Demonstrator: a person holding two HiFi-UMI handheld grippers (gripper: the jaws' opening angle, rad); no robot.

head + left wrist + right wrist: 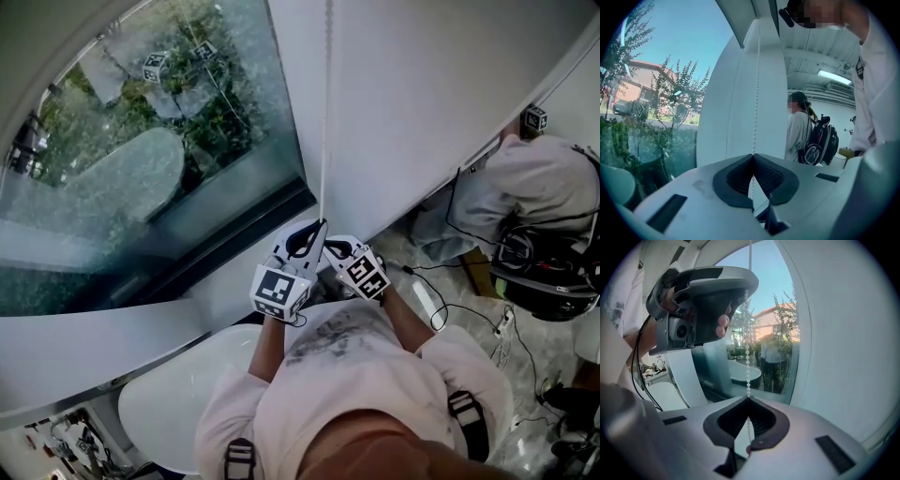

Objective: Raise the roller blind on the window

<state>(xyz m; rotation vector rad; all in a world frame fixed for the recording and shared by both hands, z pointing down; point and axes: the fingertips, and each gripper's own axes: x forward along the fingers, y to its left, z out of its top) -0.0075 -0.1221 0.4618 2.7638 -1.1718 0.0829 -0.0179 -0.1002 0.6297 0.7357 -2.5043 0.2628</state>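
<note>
A white bead chain (325, 112) hangs straight down along the white wall beside the window (159, 159). Both grippers meet on it just below the window's lower corner. My left gripper (315, 231) is the upper one, and in the left gripper view its jaws (753, 155) are closed, with the chain (756, 93) rising from their tips. My right gripper (330, 249) sits just under it, shut on the same chain (748, 362) where it enters the tips (748, 397). The left gripper (708, 301) shows above in the right gripper view. I cannot make out the blind's fabric.
A white chair (178, 394) stands below my arms against the sill. At the right a person (544, 187) sits beside a black backpack (553, 272), with cables (469, 309) on the floor. Trees and a house lie beyond the glass.
</note>
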